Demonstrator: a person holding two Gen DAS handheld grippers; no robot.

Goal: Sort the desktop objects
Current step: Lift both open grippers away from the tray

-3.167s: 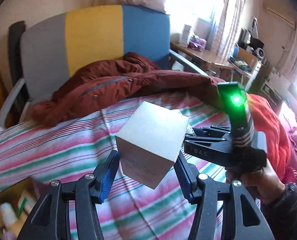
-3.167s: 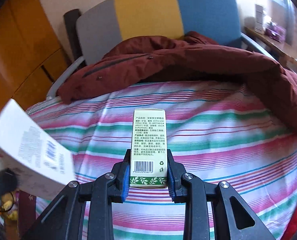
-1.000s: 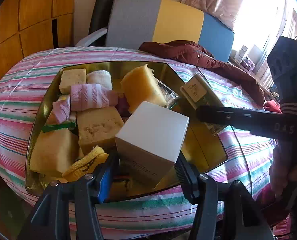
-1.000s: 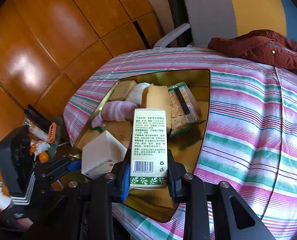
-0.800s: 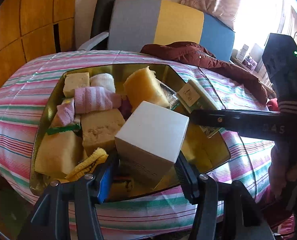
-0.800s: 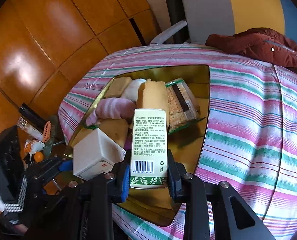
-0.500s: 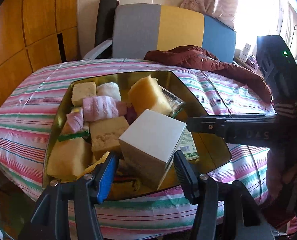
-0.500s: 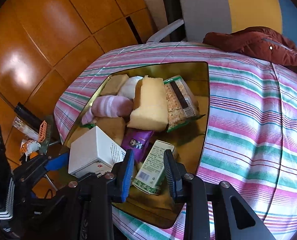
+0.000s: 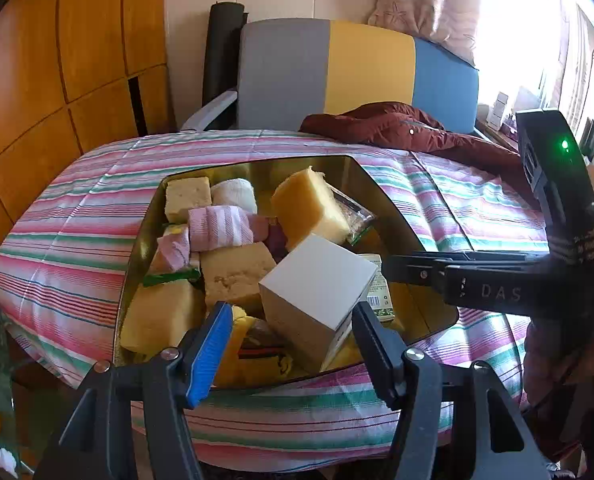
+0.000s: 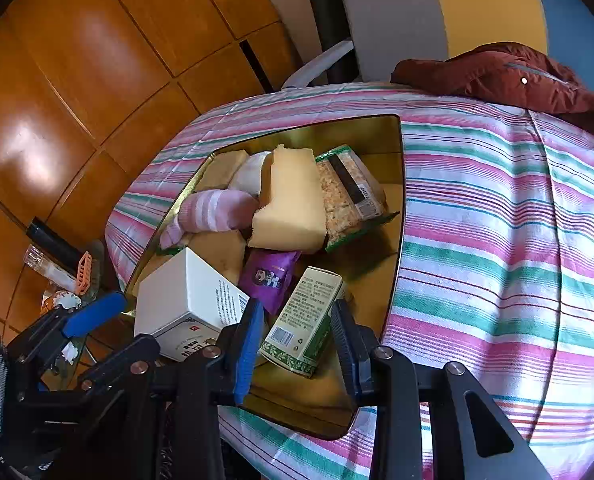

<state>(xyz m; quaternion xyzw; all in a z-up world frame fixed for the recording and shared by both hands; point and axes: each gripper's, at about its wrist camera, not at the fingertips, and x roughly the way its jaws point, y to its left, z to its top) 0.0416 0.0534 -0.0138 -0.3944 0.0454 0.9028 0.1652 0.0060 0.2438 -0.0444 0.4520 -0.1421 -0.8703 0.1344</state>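
A gold tray (image 9: 381,196) (image 10: 377,292) sits on the striped cloth. The white box (image 9: 317,292) (image 10: 185,300) rests tilted in the tray's near end. My left gripper (image 9: 291,320) straddles it with the jaws opening, and its blue pad (image 9: 213,344) stands clear of the box. A green-and-white carton (image 10: 305,320) (image 9: 379,292) lies on the tray floor beside the white box. My right gripper (image 10: 296,316) hangs over it with the jaws opening and its pads off the carton.
The tray also holds yellow sponge blocks (image 9: 309,208), a pink striped sock (image 10: 217,208), a cracker packet (image 10: 349,196) and a purple sachet (image 10: 271,276). A red jacket (image 9: 397,128) lies at the back near a chair (image 9: 329,68). Wooden panels (image 10: 77,80) stand left.
The right gripper let go of the green carton, which dropped flat into the tray. The left jaws widened and the white box tipped down onto the tray's contents.
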